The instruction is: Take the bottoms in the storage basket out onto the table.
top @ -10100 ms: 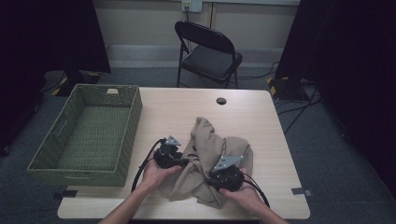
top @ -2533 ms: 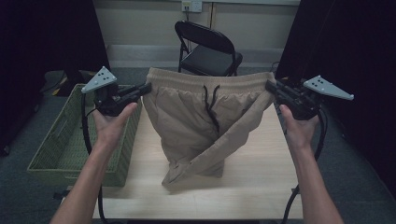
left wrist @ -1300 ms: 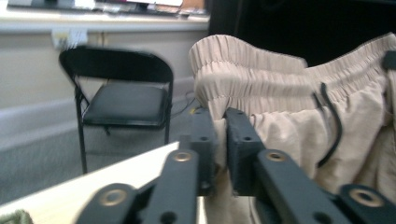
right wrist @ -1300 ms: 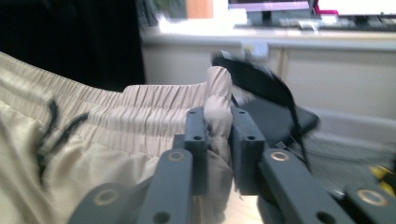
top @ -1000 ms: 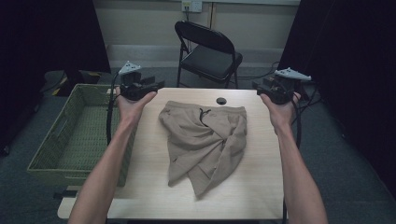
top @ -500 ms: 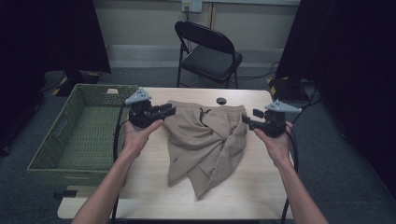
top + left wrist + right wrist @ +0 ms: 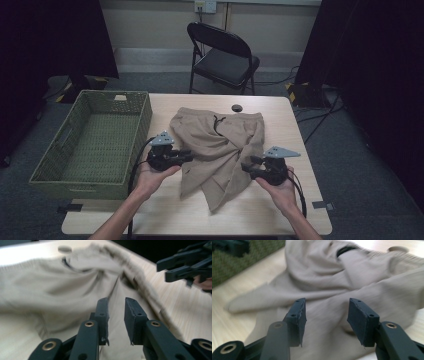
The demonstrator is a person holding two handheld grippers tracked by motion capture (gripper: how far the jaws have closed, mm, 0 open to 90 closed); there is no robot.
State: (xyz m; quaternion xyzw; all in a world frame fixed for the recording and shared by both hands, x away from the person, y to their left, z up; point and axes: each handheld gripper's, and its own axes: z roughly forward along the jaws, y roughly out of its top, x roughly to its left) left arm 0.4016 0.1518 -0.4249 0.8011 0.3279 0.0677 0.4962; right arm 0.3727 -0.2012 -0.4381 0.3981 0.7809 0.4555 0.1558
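Tan shorts [image 7: 220, 145] with a black drawstring lie crumpled on the table, waistband at the far side and legs folded toward me. My left gripper [image 7: 189, 156] hovers at their left edge. In the left gripper view its jaws [image 7: 117, 301] have just been closing and stand a narrow gap apart, nothing between them, with the shorts' cloth [image 7: 50, 287] just beyond. My right gripper [image 7: 246, 167] is at the shorts' right edge, nearer me. Its jaws [image 7: 327, 305] have also just been closing and stand open over the fabric [image 7: 332, 280], gripping nothing.
A green woven basket [image 7: 142, 125] stands empty at the table's left. A small dark round disc [image 7: 236, 107] sits by the far edge. A black folding chair [image 7: 220, 55] is behind the table. Bare tabletop [image 7: 280, 210] lies in front of the shorts.
Both hands came down and back toward me, from the far corners of the shorts to their sides. The shorts stay spread on the table.
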